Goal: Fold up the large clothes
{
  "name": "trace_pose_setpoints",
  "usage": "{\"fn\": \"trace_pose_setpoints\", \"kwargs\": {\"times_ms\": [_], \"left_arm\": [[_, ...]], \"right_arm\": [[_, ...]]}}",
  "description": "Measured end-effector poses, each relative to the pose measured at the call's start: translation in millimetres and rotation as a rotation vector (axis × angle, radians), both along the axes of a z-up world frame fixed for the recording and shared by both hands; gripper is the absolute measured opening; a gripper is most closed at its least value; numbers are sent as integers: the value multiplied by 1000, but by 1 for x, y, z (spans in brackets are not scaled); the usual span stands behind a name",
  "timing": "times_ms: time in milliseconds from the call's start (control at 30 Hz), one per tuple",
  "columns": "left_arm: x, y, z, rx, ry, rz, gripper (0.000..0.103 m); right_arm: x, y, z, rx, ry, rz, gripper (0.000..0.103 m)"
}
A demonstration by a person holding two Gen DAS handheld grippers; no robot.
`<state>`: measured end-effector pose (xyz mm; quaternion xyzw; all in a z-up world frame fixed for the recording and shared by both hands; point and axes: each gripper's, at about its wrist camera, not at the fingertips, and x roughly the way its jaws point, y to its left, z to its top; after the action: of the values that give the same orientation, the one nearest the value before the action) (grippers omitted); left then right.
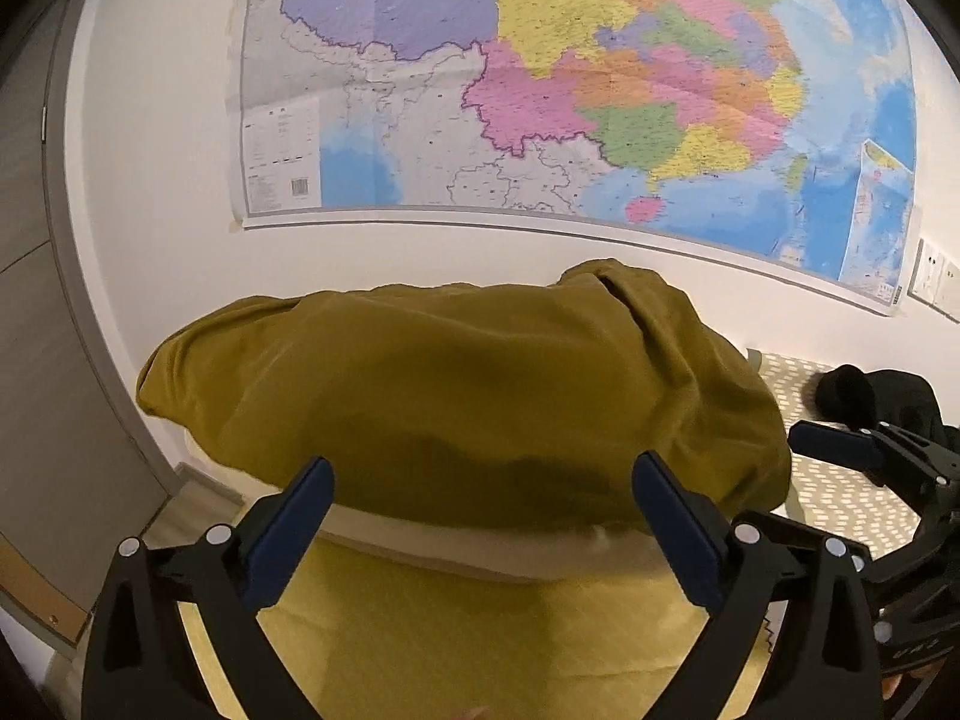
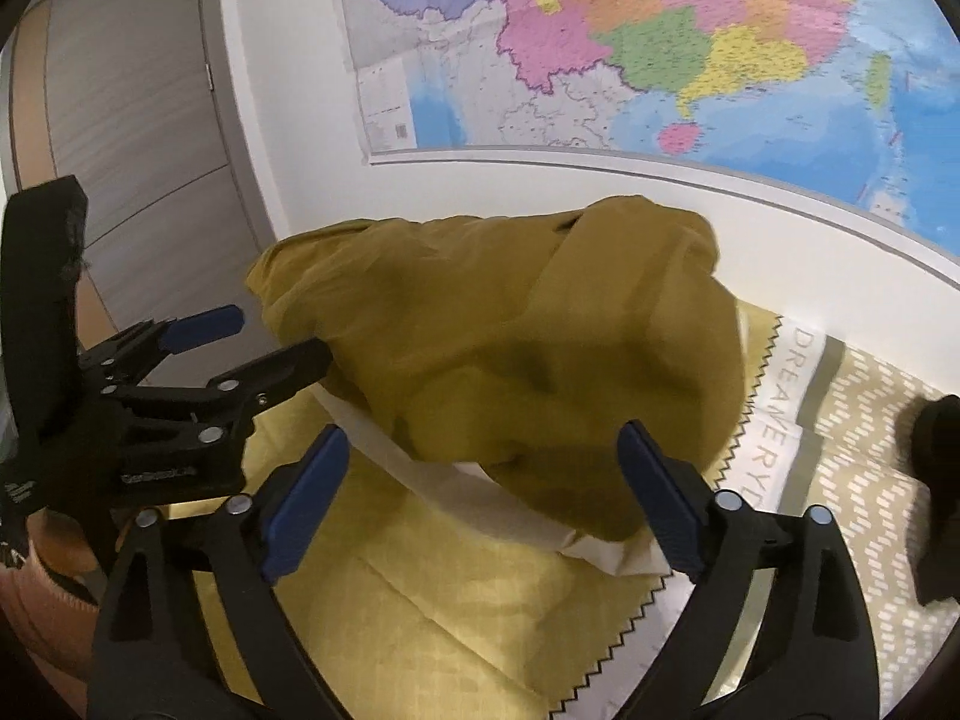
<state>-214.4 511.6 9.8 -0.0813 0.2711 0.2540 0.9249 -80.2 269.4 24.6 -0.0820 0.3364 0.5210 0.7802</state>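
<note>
In the left wrist view, the left tongs (image 1: 483,516) stand spread wide in the lower part of the frame, with nothing between the blue pads (image 1: 288,540). Just beyond them, in the middle of the frame, lies the mustard-yellow garment (image 1: 456,396), bunched into a rounded heap against the white wall (image 1: 150,180). Its near edge rests over a white strip of fabric (image 1: 480,552), and this lies on a lighter yellow cloth (image 1: 480,630) at the bottom centre.

In the right wrist view, the right tongs (image 2: 483,504) are also spread and hold nothing; the heap (image 2: 510,348) fills the centre just in front of them. The left tongs (image 2: 264,339) show at the left edge, open, with one tip touching the left side of the garment.

A coloured wall map (image 1: 600,90) covers the upper right. A patterned beige sheet (image 2: 864,480) lies at the right, with a black item (image 2: 936,492) on it at the frame's edge. No container can be seen.
</note>
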Motion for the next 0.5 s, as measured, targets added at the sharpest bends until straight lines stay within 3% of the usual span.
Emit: {"fn": "trace_pose_setpoints", "kwargs": {"times_ms": [500], "left_arm": [[-24, -28, -10, -28, -7, 66, 96]], "right_arm": [[-17, -31, -3, 14, -7, -9, 95]]}}
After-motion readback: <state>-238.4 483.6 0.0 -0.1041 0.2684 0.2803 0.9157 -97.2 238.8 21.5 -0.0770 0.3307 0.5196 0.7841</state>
